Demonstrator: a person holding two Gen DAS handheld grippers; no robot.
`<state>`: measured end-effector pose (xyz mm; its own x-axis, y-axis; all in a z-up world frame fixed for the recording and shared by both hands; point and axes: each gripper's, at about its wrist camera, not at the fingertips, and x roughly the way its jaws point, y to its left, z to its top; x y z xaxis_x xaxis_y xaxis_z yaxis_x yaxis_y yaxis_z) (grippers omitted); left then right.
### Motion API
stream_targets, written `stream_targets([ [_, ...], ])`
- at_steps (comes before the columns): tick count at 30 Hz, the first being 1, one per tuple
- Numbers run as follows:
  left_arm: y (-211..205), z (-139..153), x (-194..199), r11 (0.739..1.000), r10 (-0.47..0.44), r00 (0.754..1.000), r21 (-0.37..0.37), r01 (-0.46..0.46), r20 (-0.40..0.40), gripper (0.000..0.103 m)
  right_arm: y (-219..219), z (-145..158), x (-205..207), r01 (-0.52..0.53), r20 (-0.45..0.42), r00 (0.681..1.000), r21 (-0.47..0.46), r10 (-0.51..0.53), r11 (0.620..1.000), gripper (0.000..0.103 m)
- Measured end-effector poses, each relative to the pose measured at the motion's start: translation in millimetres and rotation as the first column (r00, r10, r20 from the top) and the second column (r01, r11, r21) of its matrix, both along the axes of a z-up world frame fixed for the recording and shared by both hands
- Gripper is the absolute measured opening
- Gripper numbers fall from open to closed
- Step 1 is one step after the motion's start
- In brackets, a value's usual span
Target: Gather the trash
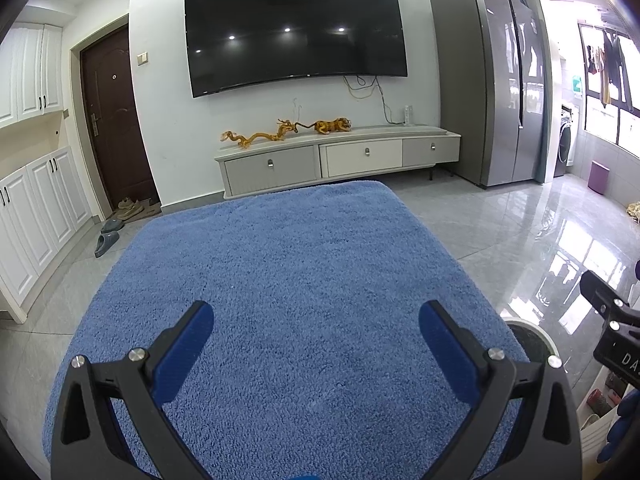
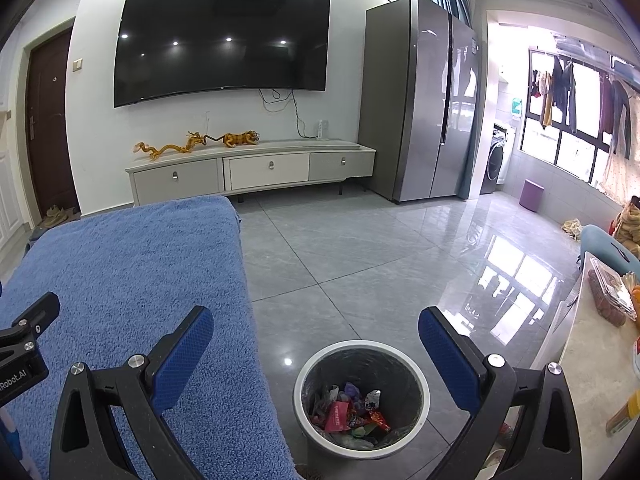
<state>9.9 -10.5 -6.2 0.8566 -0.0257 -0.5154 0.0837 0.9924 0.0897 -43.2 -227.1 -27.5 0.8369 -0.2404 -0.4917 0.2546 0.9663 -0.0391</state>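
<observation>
A white-rimmed trash bin lined with a dark bag stands on the grey floor tiles, with several colourful wrappers inside. My right gripper hangs open above it, nothing between its blue pads. My left gripper is open too, empty, over a blue fuzzy cloth that shows no trash on it. The bin's rim peeks in at the right of the left wrist view, beside the right gripper's body. The left gripper's body shows at the left edge of the right wrist view.
A TV cabinet with golden figurines sits under a wall TV. A grey fridge stands right of it. A counter with food packs is at the far right. Slippers lie near the door.
</observation>
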Motion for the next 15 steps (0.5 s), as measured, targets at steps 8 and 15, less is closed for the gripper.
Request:
stream_targets([
  [8,2.9,-2.1,-3.5,1.000,-0.003,1.000,-0.006,0.003,0.012,0.103,1.7,-2.4,-0.3,-0.005,-0.001,1.000,-0.002,0.005,1.000,0.103],
  [15,4.4,0.1,-7.4,1.000,0.002,1.000,-0.007,-0.002,0.028,0.103,1.9,-2.1,-0.5,-0.007,0.001,1.000,-0.002,0.007,1.000,0.103],
])
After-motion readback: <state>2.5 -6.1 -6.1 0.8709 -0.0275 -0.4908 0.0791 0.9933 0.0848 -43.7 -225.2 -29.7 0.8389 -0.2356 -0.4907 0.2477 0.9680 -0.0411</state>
